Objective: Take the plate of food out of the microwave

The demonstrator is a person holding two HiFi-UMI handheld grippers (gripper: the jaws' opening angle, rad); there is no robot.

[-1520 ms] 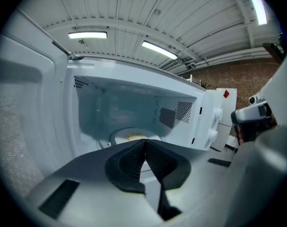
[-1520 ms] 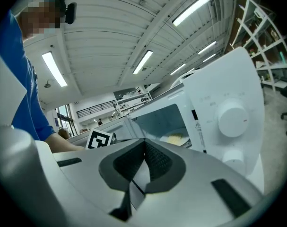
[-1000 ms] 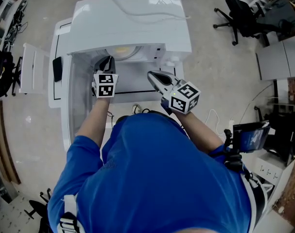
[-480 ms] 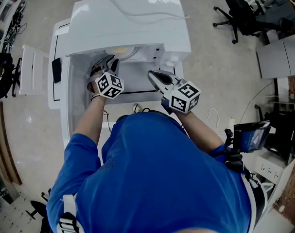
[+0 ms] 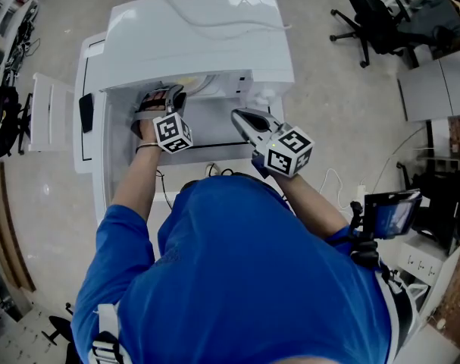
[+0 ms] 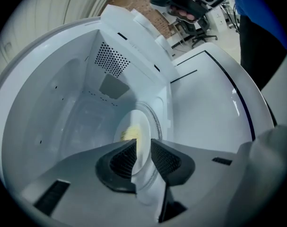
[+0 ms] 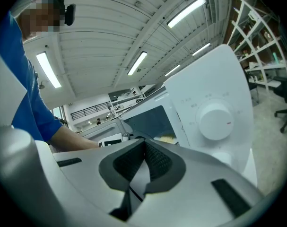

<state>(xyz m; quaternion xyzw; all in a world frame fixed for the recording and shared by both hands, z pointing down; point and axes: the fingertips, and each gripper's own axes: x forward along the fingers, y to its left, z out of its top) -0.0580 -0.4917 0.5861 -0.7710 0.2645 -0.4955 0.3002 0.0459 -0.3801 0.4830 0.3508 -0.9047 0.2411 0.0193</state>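
**Item: plate in microwave, one moment**

- Microwave (image 5: pixel 203 32): white, stood on a white worktop (image 5: pixel 207 131); door (image 5: pixel 93 74) swung open at the left. Dial (image 7: pixel 214 122) on the front panel, at the right of the cavity.
- Plate (image 6: pixel 142 126): white, round, lay on the cavity floor, inside the microwave. Yellow food (image 6: pixel 129 135) sat on it.
- Left gripper (image 6: pixel 143 150): reached into the cavity. Jaws were narrow, a small gap between the dark ribbed pads (image 6: pixel 123 159). The near rim of the plate showed in that gap; whether the pads pressed on it could not be told.
- Right gripper (image 7: pixel 144 143): held outside the microwave, in front of the panel and over the worktop, well apart from the plate. Jaws were closed together at the tips, nothing between them.
- Person: blue shirt (image 5: pixel 237 279), leaned over the worktop, left forearm stretched toward the cavity.
- Surroundings: pale floor; office chair (image 5: pixel 370 21) at the far right.
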